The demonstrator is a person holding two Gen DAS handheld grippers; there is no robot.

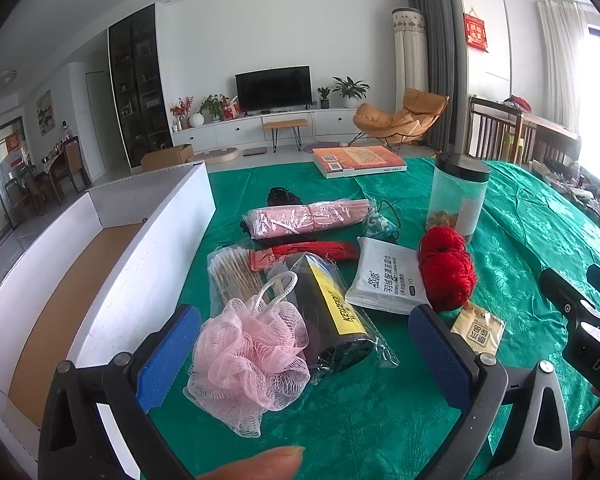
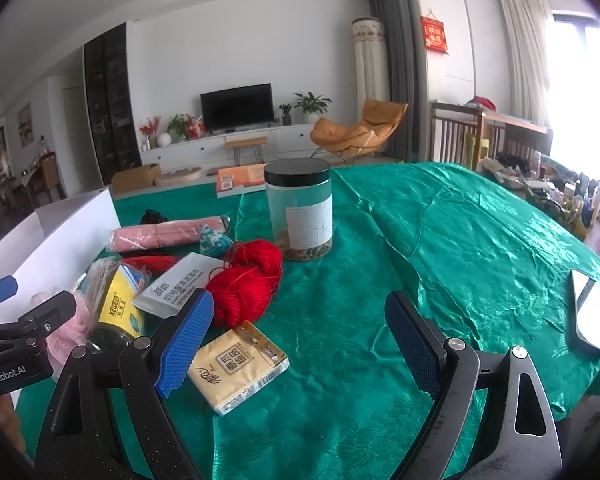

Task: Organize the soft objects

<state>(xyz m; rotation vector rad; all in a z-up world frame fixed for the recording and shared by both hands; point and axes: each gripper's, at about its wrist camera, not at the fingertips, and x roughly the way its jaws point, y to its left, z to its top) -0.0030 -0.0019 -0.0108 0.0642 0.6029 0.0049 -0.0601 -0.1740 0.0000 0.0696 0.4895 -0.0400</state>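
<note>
In the left wrist view my left gripper [image 1: 304,360] is open above the green cloth. A pink mesh bath pouf [image 1: 248,356] in clear wrap lies between its blue pads, closer to the left one. Beside the pouf lies a black roll with a yellow label [image 1: 328,312]. Red yarn [image 1: 446,272], a white wipes pack [image 1: 388,280] and a yellow tissue pack [image 1: 478,328] lie to the right. My right gripper [image 2: 300,344] is open too, and nothing is between its fingers. The tissue pack [image 2: 240,364] lies by its left pad, with the red yarn [image 2: 244,284] just beyond.
An open white box [image 1: 100,260] stands at the left of the table. A bag of cotton swabs [image 1: 232,276], a pink wrapped bundle [image 1: 304,216], a black-lidded jar [image 2: 300,208] and a book [image 1: 360,160] lie farther back. A flat phone-like slab [image 2: 590,312] rests at the right.
</note>
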